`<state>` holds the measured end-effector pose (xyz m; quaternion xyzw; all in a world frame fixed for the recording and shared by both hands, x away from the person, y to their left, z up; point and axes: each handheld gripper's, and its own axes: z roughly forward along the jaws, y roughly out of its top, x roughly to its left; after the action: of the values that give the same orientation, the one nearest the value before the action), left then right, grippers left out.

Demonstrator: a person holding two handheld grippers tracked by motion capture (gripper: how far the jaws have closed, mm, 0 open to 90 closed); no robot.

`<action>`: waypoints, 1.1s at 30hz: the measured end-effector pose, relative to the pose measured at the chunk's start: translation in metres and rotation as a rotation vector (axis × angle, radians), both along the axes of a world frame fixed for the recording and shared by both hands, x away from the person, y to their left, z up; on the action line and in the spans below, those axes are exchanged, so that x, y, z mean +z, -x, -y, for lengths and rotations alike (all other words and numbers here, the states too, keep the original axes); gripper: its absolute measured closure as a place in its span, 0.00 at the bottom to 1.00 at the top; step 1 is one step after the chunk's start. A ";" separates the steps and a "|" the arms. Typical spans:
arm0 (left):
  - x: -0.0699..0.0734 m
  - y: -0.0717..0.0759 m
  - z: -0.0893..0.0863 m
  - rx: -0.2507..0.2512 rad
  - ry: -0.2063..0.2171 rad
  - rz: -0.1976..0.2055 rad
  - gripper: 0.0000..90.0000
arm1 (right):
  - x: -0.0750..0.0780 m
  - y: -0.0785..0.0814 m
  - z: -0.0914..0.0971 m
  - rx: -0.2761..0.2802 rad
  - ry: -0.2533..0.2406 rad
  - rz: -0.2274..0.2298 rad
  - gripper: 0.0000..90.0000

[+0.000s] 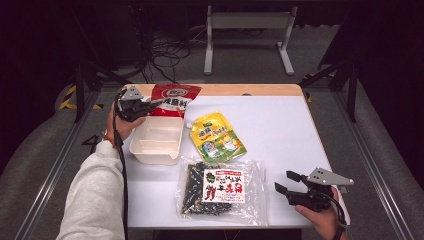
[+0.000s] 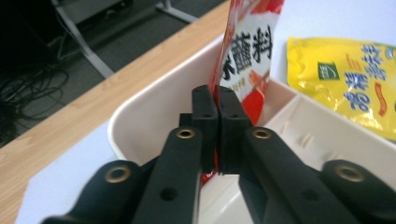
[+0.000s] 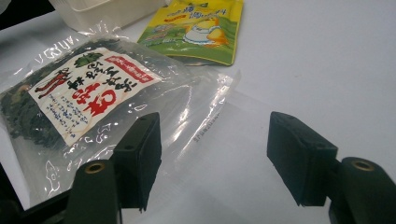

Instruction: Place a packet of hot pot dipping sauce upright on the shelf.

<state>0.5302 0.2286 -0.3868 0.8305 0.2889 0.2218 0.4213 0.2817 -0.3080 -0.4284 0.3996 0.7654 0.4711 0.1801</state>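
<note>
- The white divided tray [image 1: 156, 141] sits on the left part of the table [image 1: 280, 125], and I place everything else by it.
- The left gripper [image 1: 150, 106] hangs over the tray's far left corner, held in the person's left hand [image 1: 120, 125].
- Its jaws are pressed together on the lower edge of the red seasoning packet [image 1: 174, 99]. In the left gripper view the red seasoning packet [image 2: 247, 51] stands up from between the two black pads, right above the tray's wall [image 2: 154, 107].
- From above, the packet stretches from the gripper towards the far edge of the table, behind the tray.
- The yellow sauce pouch [image 1: 218, 136] lies flat just to the right of the tray, slightly tilted, close to it; whether the two touch I cannot tell.
- The clear bag of dark dried greens [image 1: 220, 190], with a white and red label, lies in front of the tray and to its right, towards the person.
- The right gripper [image 1: 282, 182] is well apart from the tray, at the near right corner of the table.
- Its jaws stand wide with nothing between the pads; in the right gripper view they point at the clear edge of the bag of greens [image 3: 84, 93], just short of it.
</note>
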 end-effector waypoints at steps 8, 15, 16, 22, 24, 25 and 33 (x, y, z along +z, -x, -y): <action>-0.006 0.000 0.004 0.011 -0.020 -0.032 1.00 | -0.001 0.001 -0.003 0.013 0.013 -0.004 0.38; 0.004 0.007 -0.001 0.053 0.000 0.012 0.93 | -0.001 -0.001 -0.004 0.016 0.030 0.000 0.38; 0.004 0.007 -0.001 0.053 0.000 0.012 0.92 | -0.001 -0.001 -0.004 0.016 0.030 0.000 0.38; 0.014 0.022 -0.009 0.061 0.058 0.045 0.86 | 0.001 -0.007 -0.004 0.020 0.035 0.001 0.38; 0.017 0.029 -0.011 0.064 0.070 0.055 0.83 | 0.001 -0.010 -0.005 0.024 0.041 0.003 0.38; 0.018 0.032 -0.012 0.062 0.082 0.055 0.82 | 0.002 -0.011 -0.006 0.027 0.043 0.003 0.38; 0.029 0.068 -0.020 0.039 0.119 0.108 0.75 | 0.003 -0.023 -0.008 0.039 0.043 -0.006 0.42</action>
<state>0.4619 0.2482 -0.3581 0.7851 0.2946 0.2566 0.4807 0.3044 -0.2997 -0.4256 0.3820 0.7836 0.4568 0.1769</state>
